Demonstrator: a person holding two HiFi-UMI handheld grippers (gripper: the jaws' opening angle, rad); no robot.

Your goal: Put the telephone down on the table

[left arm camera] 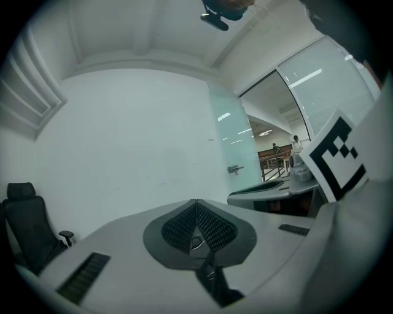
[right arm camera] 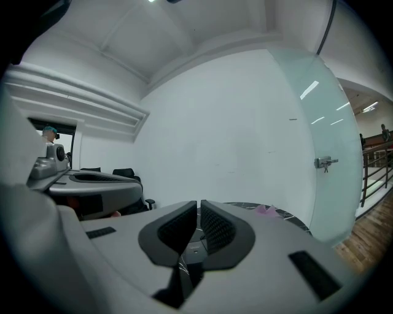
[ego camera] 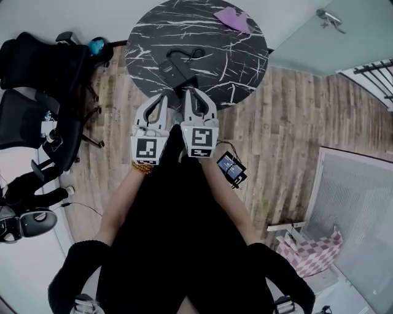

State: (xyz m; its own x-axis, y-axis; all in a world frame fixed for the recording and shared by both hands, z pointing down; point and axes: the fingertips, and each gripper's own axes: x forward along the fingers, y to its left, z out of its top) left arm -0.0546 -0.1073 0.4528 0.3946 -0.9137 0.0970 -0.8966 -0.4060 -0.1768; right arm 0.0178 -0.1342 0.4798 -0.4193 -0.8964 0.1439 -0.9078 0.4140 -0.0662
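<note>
A black telephone (ego camera: 178, 70) with a coiled cord lies on the round black marble table (ego camera: 245, 55), near its front edge. Both grippers are held side by side just short of that edge, pointing at the table. My left gripper (ego camera: 161, 97) is shut with nothing between its pads (left arm camera: 184, 224). My right gripper (ego camera: 190, 92) is also shut and empty, its tips closest to the telephone. In the left gripper view the left gripper (left arm camera: 196, 202) faces a white wall. In the right gripper view the right gripper (right arm camera: 199, 202) hides most of the table (right arm camera: 288, 218).
A purple cloth (ego camera: 233, 18) lies at the table's far side. Black office chairs (ego camera: 43, 80) stand to the left on the wooden floor. A small black device with a lit screen (ego camera: 231, 167) sits by my right forearm. A glass door (ego camera: 331, 30) is at the back right.
</note>
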